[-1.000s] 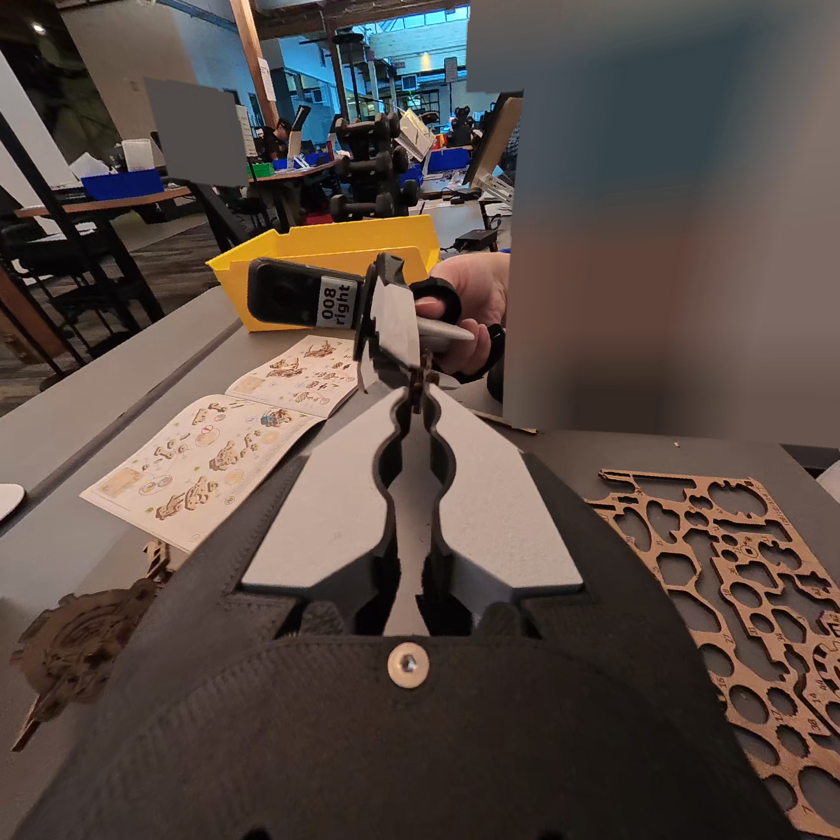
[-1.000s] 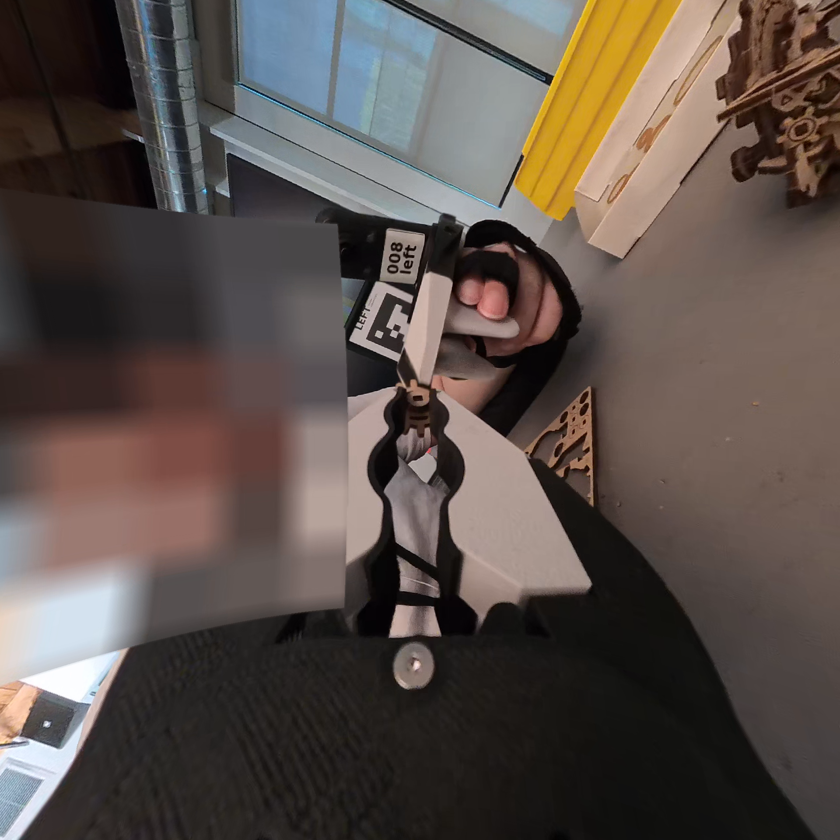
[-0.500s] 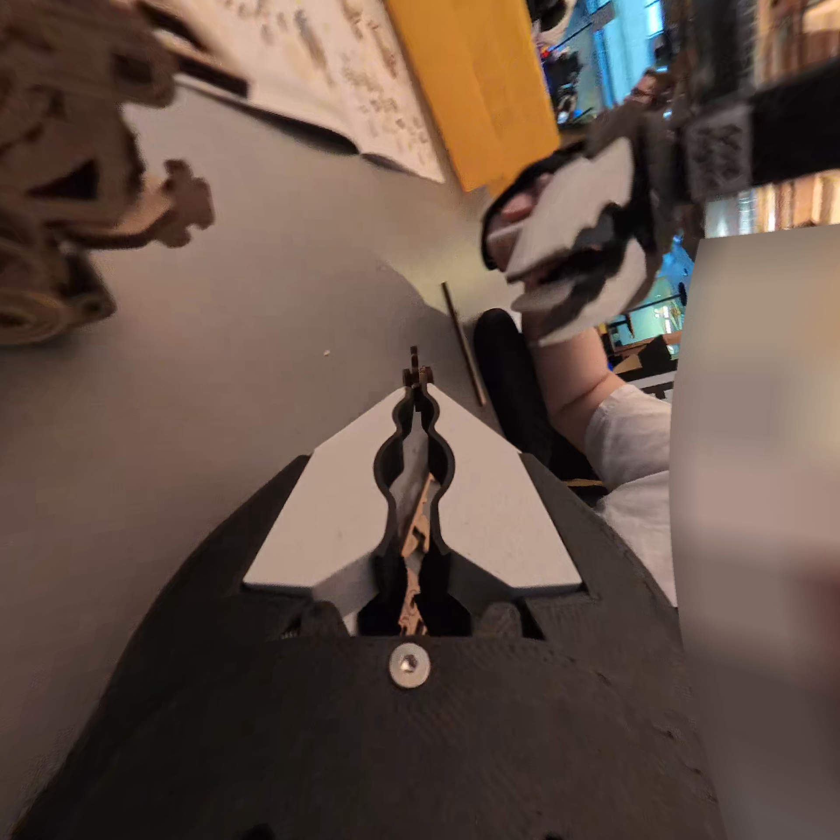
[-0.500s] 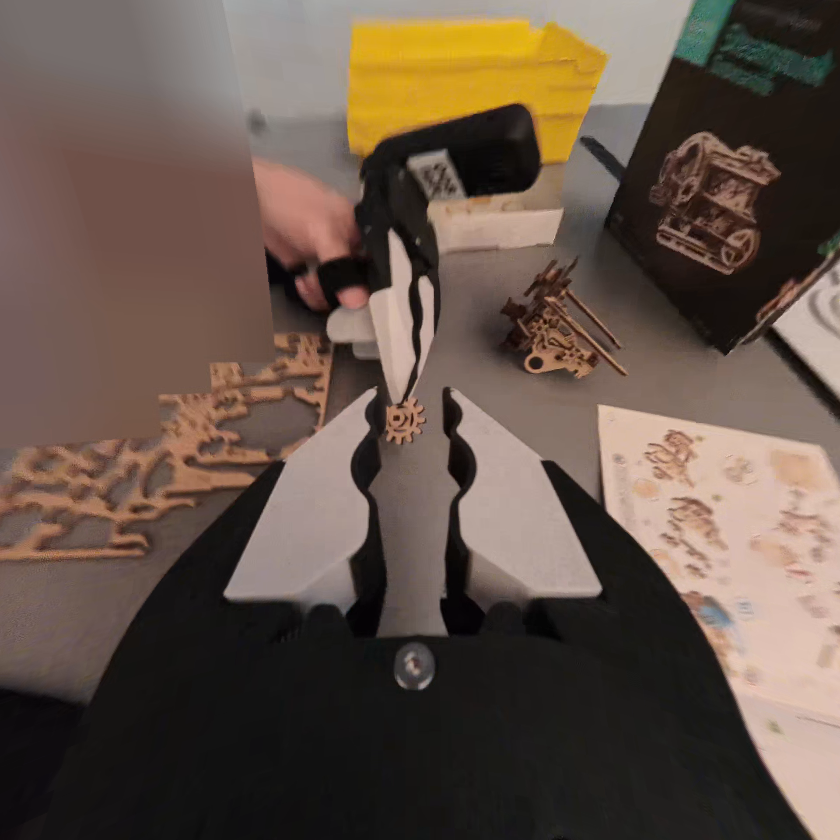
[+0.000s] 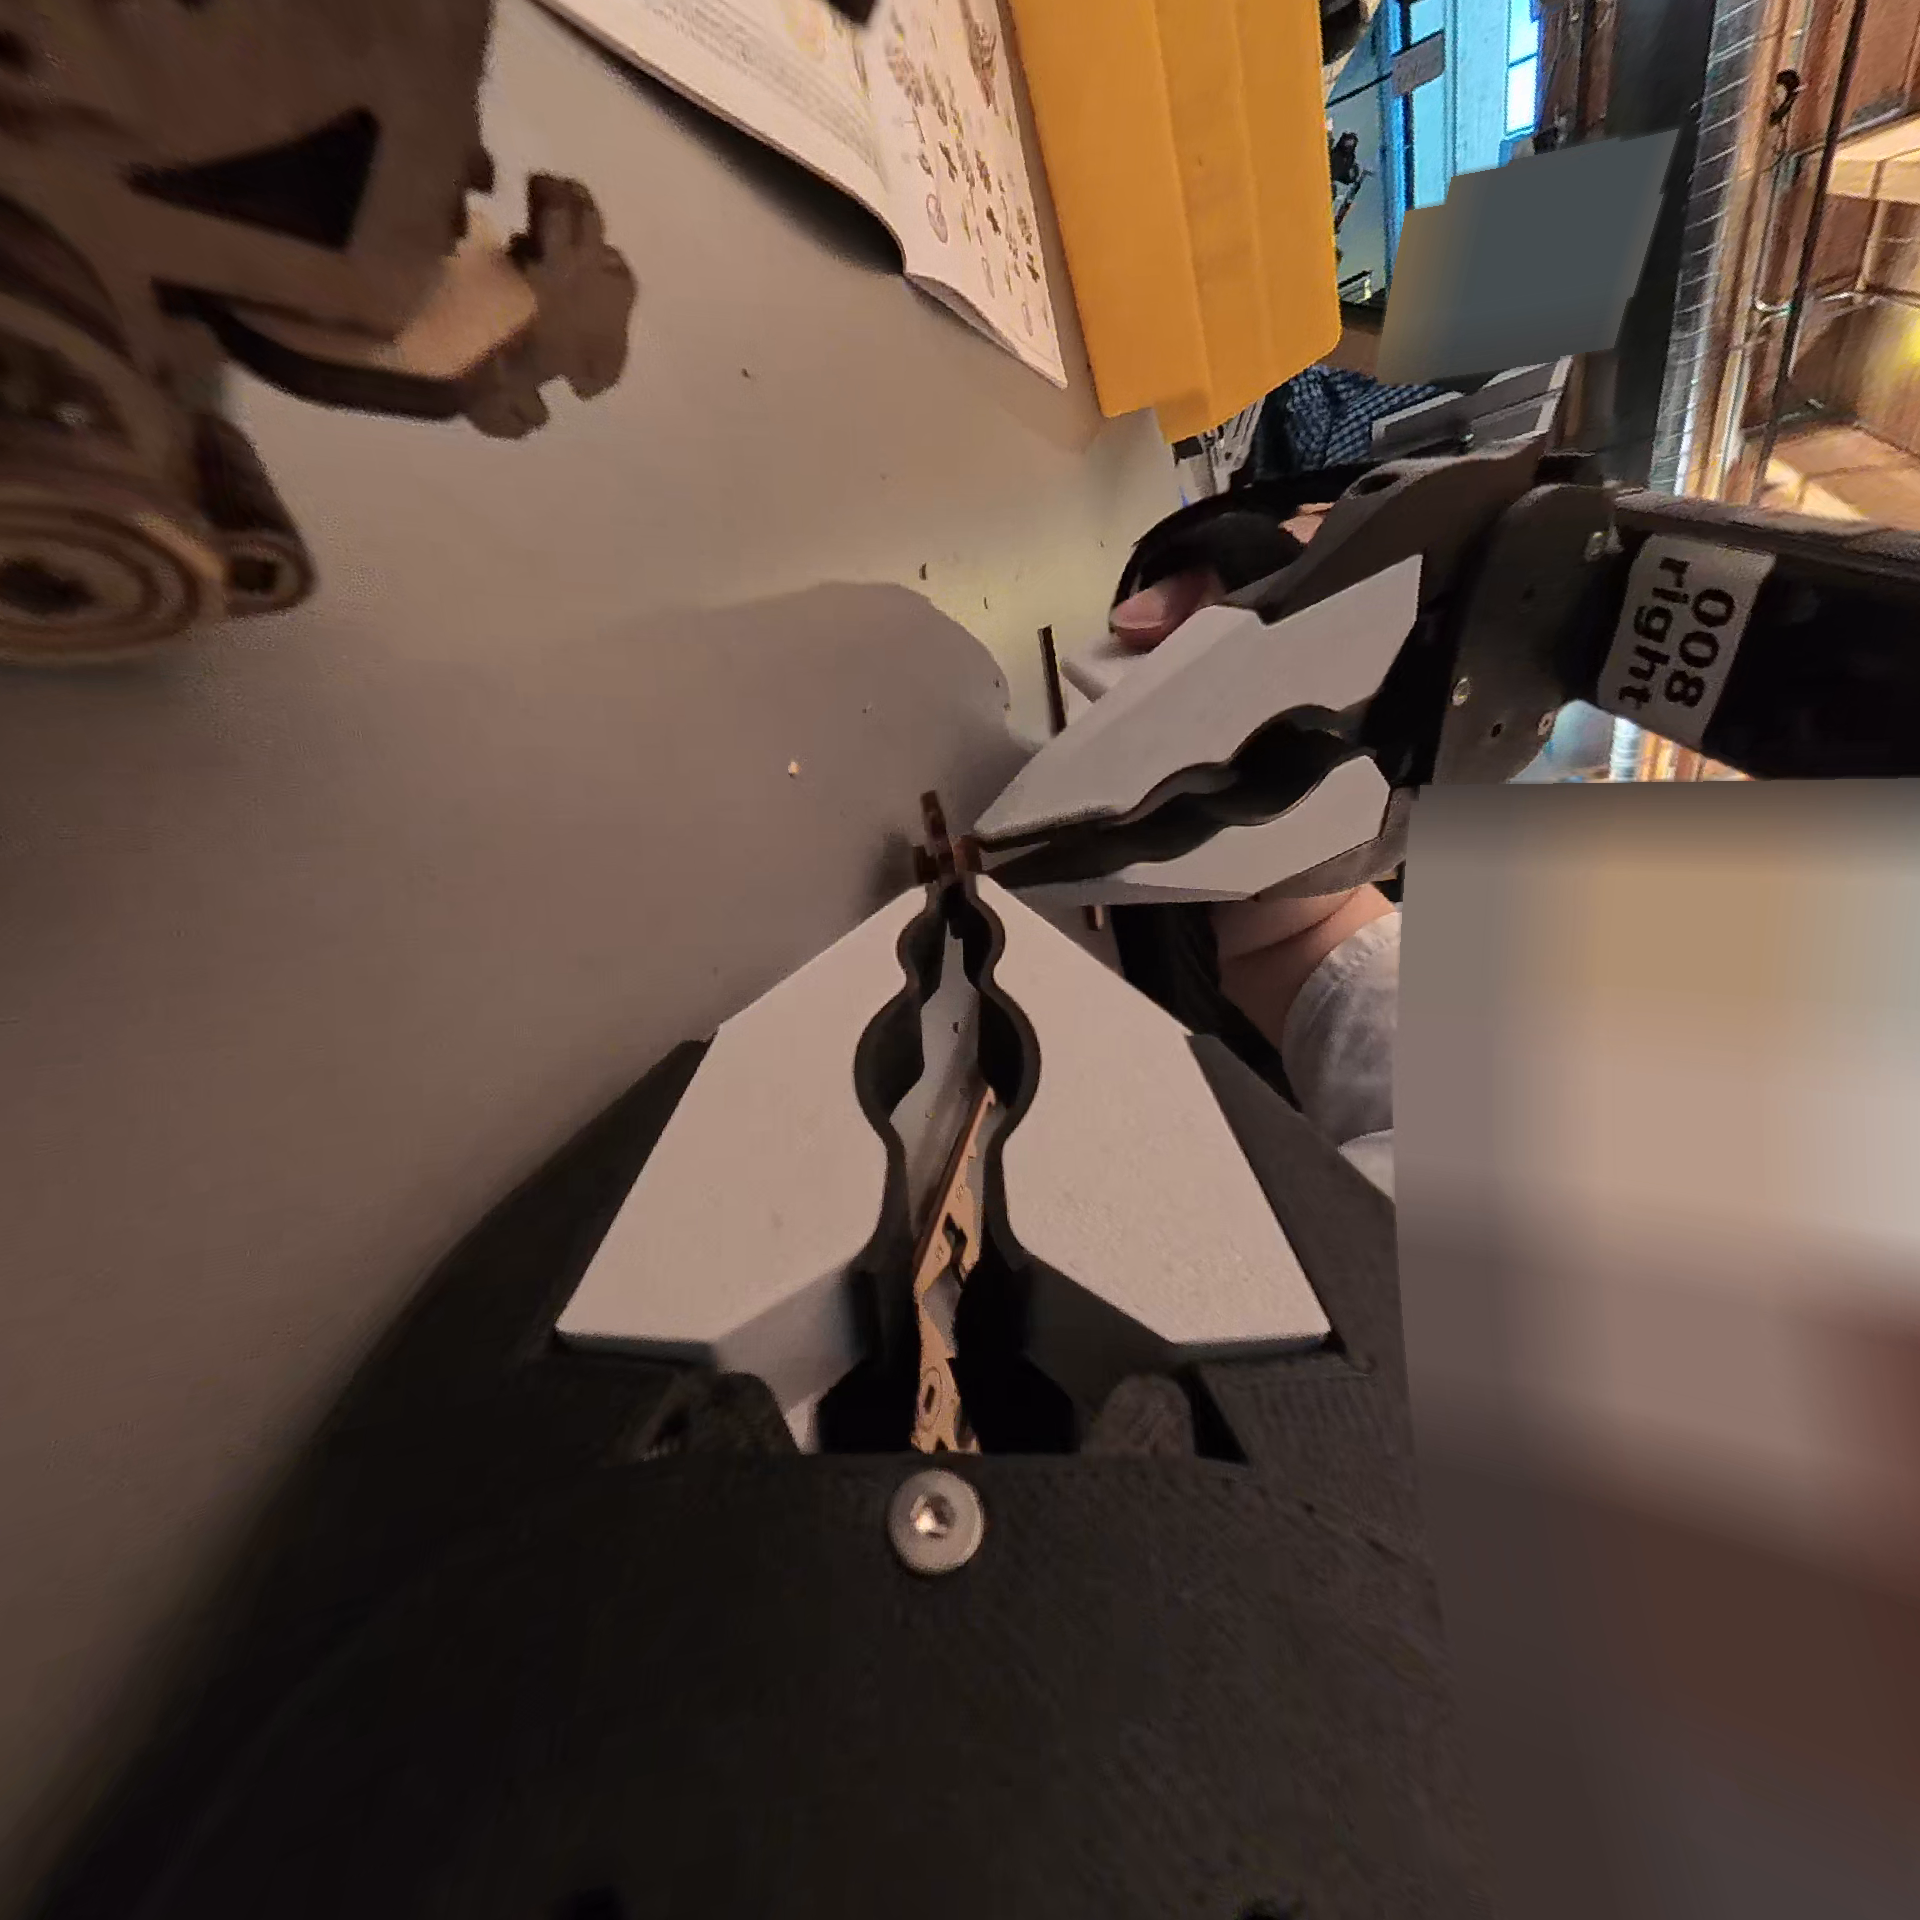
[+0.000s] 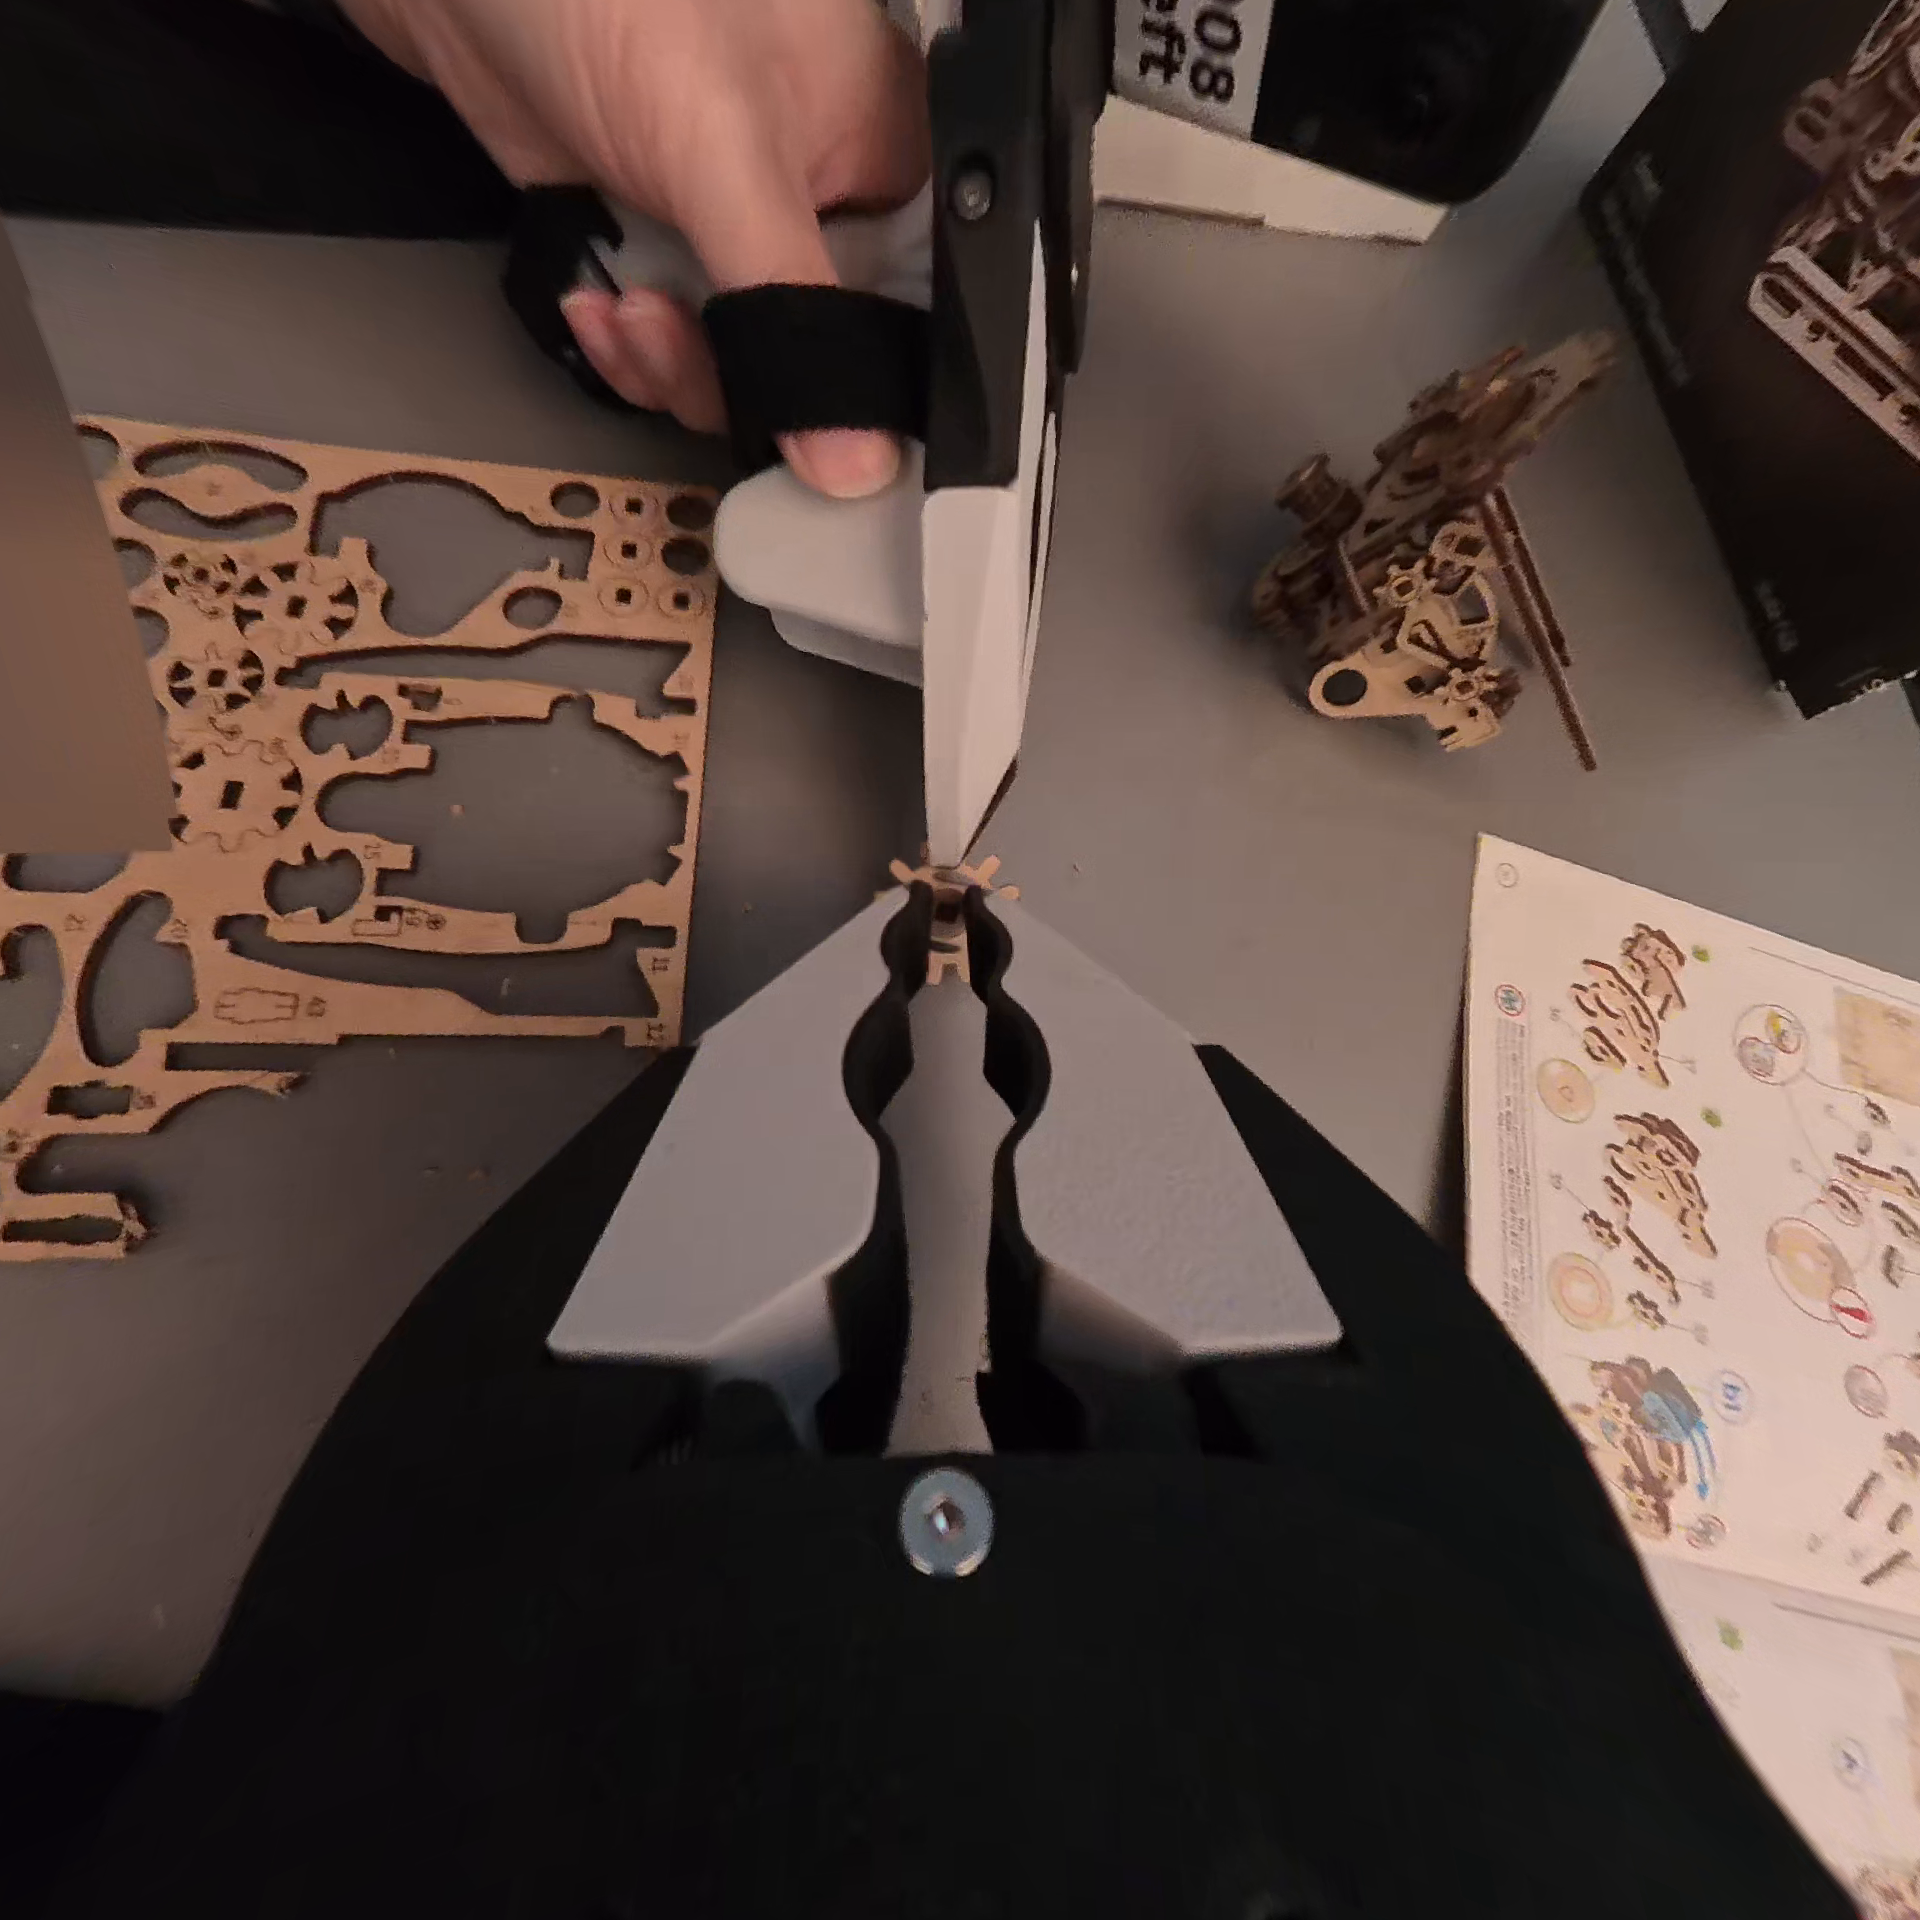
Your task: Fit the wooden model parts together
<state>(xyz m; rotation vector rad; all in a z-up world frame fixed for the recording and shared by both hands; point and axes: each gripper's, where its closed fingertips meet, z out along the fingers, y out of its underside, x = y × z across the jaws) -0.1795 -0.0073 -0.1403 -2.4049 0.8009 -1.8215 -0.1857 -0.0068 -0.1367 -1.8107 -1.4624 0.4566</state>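
A small wooden gear (image 6: 948, 891) is held above the grey table (image 6: 1195, 883), between the tips of both grippers. My right gripper (image 6: 945, 920) has closed its tips on the lower half of the gear. My left gripper (image 6: 961, 847) comes down from the top of the right wrist view, shut on the gear's upper edge. In the left wrist view the gear (image 5: 938, 844) stands edge-on at the tips of my left gripper (image 5: 948, 883), and my right gripper (image 5: 971, 850) reaches in from the right to meet it.
A partly built wooden model (image 6: 1403, 623) stands at the right; it shows blurred at top left in the left wrist view (image 5: 156, 312). A punched-out wooden parts sheet (image 6: 416, 779) lies left. An instruction booklet (image 6: 1714, 1195), a black box (image 6: 1787, 312) and a yellow bin (image 5: 1174, 187) are nearby. The tips of both grippers are at nearly the same place.
My right gripper was open and apart from the gear half a second ago; it has moved in and closed on it. My left gripper kept hold of the gear.
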